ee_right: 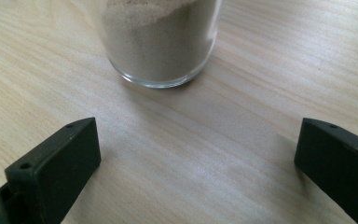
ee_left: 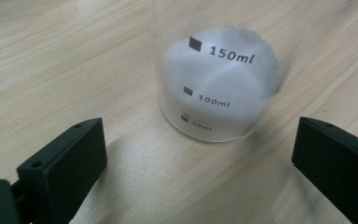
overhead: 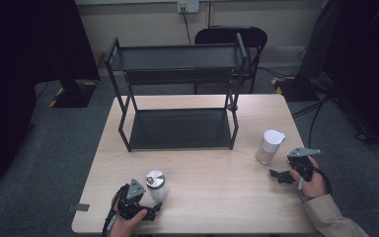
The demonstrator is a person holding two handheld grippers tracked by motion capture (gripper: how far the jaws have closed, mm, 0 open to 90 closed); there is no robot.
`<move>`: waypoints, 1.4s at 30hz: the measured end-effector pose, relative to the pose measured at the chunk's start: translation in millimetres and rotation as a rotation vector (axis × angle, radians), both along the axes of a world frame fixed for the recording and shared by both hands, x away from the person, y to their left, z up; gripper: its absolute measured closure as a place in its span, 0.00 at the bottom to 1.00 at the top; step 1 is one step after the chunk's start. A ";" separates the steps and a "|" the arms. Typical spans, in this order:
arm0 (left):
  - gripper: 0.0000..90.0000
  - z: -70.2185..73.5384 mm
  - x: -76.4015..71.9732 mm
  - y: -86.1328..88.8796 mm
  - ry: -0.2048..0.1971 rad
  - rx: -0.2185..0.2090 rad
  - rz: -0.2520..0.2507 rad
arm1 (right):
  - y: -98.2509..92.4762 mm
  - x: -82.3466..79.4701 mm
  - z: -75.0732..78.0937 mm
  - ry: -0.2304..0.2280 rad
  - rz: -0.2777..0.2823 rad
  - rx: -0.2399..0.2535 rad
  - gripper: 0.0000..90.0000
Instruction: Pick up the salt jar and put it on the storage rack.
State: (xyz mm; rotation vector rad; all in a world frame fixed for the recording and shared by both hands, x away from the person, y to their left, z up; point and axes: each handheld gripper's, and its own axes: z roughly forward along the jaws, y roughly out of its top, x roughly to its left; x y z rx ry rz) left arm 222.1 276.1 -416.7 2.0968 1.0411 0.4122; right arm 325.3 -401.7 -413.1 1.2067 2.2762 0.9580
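A glass jar of white powder [overhead: 156, 186] with a metal lid stands near the table's front left. Its 150ml, 100ml and 50ml marks face me on the jar [ee_left: 216, 79] in the left gripper view. My left gripper [overhead: 154, 211] is open just in front of it, jaws wide and not touching. At the right stands a second jar [overhead: 269, 147] holding tan powder under a white lid. The right gripper [overhead: 278, 175] is open a short way in front of that jar [ee_right: 161, 39], apart from it.
A black two-tier metal shelf rack [overhead: 177, 94] stands at the back of the wooden table [overhead: 212, 187], both tiers bare. A black chair [overhead: 232, 37] sits behind the table. Bare tabletop lies between the two jars.
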 end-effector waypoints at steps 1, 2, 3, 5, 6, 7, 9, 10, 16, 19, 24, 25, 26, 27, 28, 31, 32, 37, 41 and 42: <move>0.03 0.1 -0.4 0.9 -0.002 -0.005 0.002 | 0.0 0.0 0.0 0.000 0.000 0.000 0.00; 0.03 0.1 -0.4 0.9 -0.002 -0.005 0.002 | 0.0 0.0 0.0 0.000 0.000 0.000 0.00; 0.03 0.4 -1.5 1.6 -0.005 -0.009 0.007 | 0.0 0.0 -0.1 0.000 0.000 0.000 0.00; 0.02 0.2 -1.1 2.3 -0.001 -0.018 0.007 | 0.1 -0.1 -0.1 0.000 0.000 0.000 0.00; 0.02 0.0 -1.2 1.9 -0.001 -0.021 0.010 | 0.1 -0.1 -0.1 -0.001 0.000 0.000 0.00; 0.02 0.2 -1.0 1.3 -0.001 -0.021 0.010 | 0.1 -0.1 -0.1 0.000 0.000 0.000 0.00; 0.02 0.2 -0.8 1.2 -0.003 -0.023 0.008 | 0.1 -0.1 -0.1 0.000 0.000 0.000 0.00; 0.02 0.4 0.1 1.5 -0.002 -0.035 0.007 | 0.1 -0.1 -0.1 0.000 0.000 0.000 0.00; 0.02 2.1 2.0 0.0 -0.013 -0.049 0.003 | 0.1 -0.1 -0.2 -0.001 0.000 0.000 0.00; 0.02 2.4 3.2 -0.9 -0.015 -0.053 0.006 | 0.1 -0.1 -0.2 -0.001 0.000 0.000 0.00; 0.02 1.7 5.4 -2.2 -0.016 -0.058 0.012 | 0.1 -0.1 -0.2 -0.001 0.000 0.000 0.00; 0.02 1.1 6.2 -3.0 -0.017 -0.062 0.015 | 0.1 -0.1 -0.2 -0.001 0.000 0.000 0.00; 0.02 0.5 7.0 -3.6 -0.017 -0.064 0.016 | 0.1 -0.1 -0.2 -0.001 0.000 0.000 0.00; 0.02 -0.1 7.7 -4.2 -0.017 -0.066 0.018 | 0.1 -0.1 -0.2 -0.001 0.000 0.000 0.00; 0.02 -0.7 8.6 -4.4 -0.016 -0.070 0.018 | 0.1 -0.1 -0.2 -0.001 0.000 0.000 0.00; 0.02 -2.3 10.5 -6.2 -0.016 -0.079 0.022 | 0.1 -0.1 -0.2 -0.001 0.000 0.000 0.00; 0.02 -2.3 10.5 -6.2 -0.016 -0.079 0.022 | 0.1 -0.1 -0.2 -0.001 0.000 0.000 0.00; 0.07 -4.5 13.3 -8.4 -0.025 -0.094 0.019 | 0.1 -0.1 -0.2 -0.001 0.000 0.000 0.00; 0.11 -5.9 14.6 -8.6 -0.030 -0.108 0.021 | 0.1 -0.1 -0.2 -0.001 0.000 0.000 0.00; 0.12 -6.1 15.1 -8.5 -0.030 -0.111 0.020 | 0.1 -0.1 -0.2 -0.001 0.000 0.000 0.00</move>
